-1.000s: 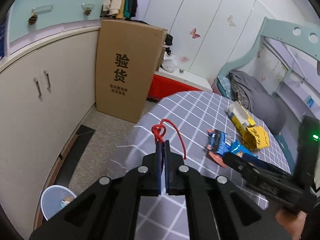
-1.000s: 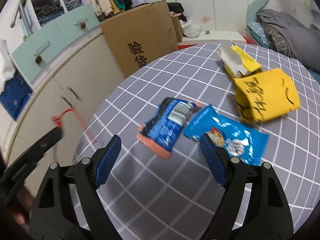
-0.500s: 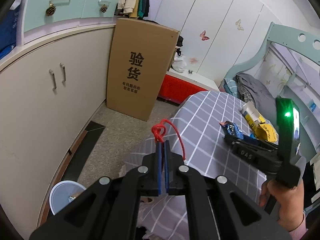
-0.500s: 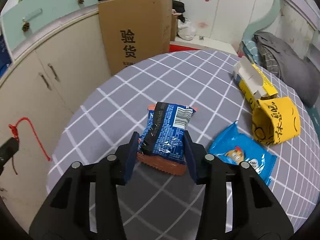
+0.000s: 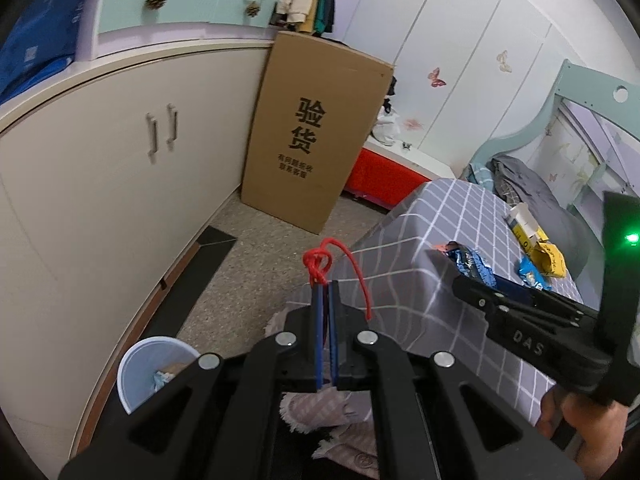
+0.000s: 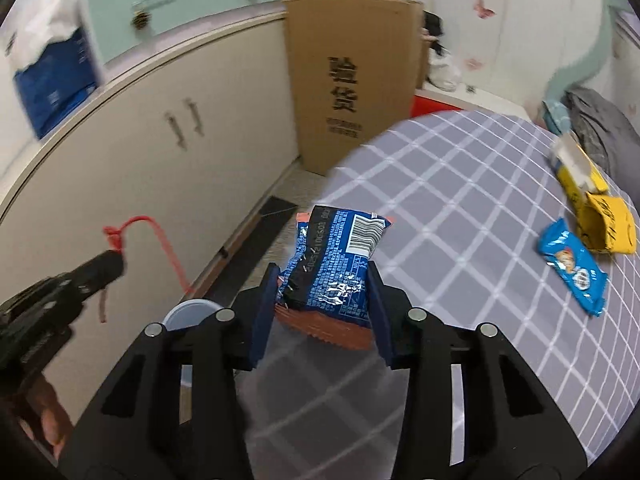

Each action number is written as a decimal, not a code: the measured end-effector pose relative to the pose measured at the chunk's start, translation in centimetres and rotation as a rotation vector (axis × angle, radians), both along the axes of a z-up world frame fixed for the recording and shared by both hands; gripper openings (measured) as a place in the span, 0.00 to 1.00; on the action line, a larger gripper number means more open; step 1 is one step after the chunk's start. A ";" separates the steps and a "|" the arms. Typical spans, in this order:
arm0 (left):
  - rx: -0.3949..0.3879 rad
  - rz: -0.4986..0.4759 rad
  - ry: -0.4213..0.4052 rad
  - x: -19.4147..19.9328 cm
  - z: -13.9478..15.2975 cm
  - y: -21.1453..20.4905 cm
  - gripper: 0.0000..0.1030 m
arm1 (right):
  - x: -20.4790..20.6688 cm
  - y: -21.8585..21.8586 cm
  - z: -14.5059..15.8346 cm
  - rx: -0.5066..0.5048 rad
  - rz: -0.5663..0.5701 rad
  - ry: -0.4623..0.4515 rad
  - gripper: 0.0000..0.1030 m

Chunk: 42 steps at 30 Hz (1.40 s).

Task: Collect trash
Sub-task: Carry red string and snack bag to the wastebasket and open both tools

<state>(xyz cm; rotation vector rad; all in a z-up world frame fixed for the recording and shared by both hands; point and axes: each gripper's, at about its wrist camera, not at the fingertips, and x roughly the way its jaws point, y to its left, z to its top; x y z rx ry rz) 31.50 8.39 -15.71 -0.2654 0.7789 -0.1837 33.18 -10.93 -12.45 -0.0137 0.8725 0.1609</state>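
1. The left gripper (image 5: pixel 327 292) is clamped tight on a red string (image 5: pixel 320 264), whose knot sticks out past the fingertips while the loose end curls down to the right.
2. The right gripper (image 6: pixel 322 280) has just been closing and now pinches a dark blue snack packet (image 6: pixel 334 264) between its pads, barcode side up, with an orange sealed edge hanging at the near end.
3. That packet is held over the near-left edge of the counter (image 6: pixel 460 208), which wears a grey cloth with a white grid.
4. Below and left of the packet, on the floor beside the counter, stands a pale blue bin (image 5: pixel 150 372) with some scraps inside; in the right wrist view only a part of its rim shows, behind the gripper's left finger.
5. On the far right part of the counter lie a light blue wrapper (image 6: pixel 572 268), a crumpled yellow bag (image 6: pixel 610 228) just beyond it, and a yellow-and-white carton (image 6: pixel 576 168) farther back; bag and carton look to be touching.
6. A tall cardboard box (image 5: pixel 316 132) with black printing stands on the floor beyond the counter, against a curved cream cabinet (image 5: pixel 120 168) that runs along the left.
7. Behind the box are a red low unit (image 5: pixel 380 176) and white wardrobe doors with butterfly stickers; a bed with grey bedding (image 5: pixel 524 184) lies to the far right.
8. The cloth's fringed hem (image 5: pixel 316 412) hangs down just under the left gripper.
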 end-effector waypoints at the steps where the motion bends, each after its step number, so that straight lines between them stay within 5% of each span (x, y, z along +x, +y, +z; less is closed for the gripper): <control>1: 0.000 0.006 0.002 -0.2 -0.1 0.3 0.02 | -0.4 1.2 0.1 0.001 0.017 -0.004 0.40; 10: 0.013 0.101 0.039 -2.5 -2.1 6.2 0.02 | -2.2 9.8 -0.3 0.007 0.175 0.009 0.40; 21: 0.016 0.222 0.148 -4.5 -6.9 13.6 0.03 | -3.0 18.7 -4.7 0.007 0.312 0.096 0.40; 31: -0.014 0.279 0.236 -4.0 -10.9 17.6 0.04 | -1.7 22.1 -8.2 0.027 0.348 0.166 0.40; 34: -0.037 0.296 0.265 -3.7 -11.7 18.4 0.18 | -1.3 22.2 -8.9 0.033 0.340 0.178 0.40; 36: -0.037 0.326 0.280 -3.6 -12.2 19.1 0.49 | -1.1 22.1 -9.3 0.044 0.334 0.190 0.40; 37: -0.040 0.341 0.279 -3.7 -12.4 19.5 0.54 | -1.0 22.1 -9.5 0.047 0.334 0.196 0.40; 42: -0.048 0.367 0.285 -3.8 -12.8 20.5 0.58 | -0.5 22.4 -10.2 0.051 0.334 0.212 0.40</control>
